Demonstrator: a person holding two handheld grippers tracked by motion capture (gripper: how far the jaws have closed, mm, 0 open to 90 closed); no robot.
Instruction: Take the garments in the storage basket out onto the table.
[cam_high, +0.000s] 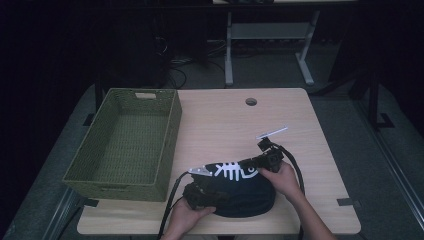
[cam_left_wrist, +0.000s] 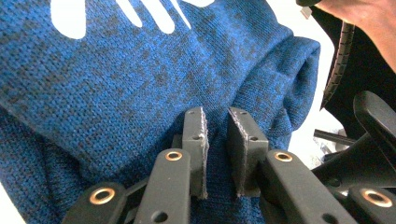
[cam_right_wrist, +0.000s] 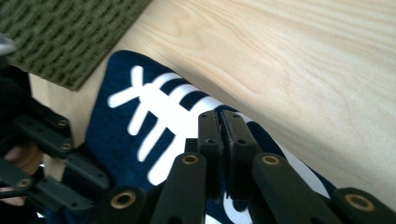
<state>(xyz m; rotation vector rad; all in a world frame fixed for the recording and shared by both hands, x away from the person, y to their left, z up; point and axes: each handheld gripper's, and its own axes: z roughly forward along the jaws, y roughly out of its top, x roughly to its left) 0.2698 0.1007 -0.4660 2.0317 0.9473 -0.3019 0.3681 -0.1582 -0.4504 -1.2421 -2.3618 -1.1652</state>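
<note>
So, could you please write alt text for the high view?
On a wooden table, two hands pinch a dark blue garment with a white fishbone print, the left gripper and right gripper at opposite edges. A green woven basket stands left.

High view: dim, dark surroundings, soft detail. Gripper views: brighter, table (cam_right_wrist: 303, 70) washed pale, jaws nearby sharp, far edges blurred.

Blue knit garment (cam_left_wrist: 140, 79): white print cut off by the top edge. Whether cloth lies between the left gripper (cam_left_wrist: 217, 135) pads cannot be told.
</note>
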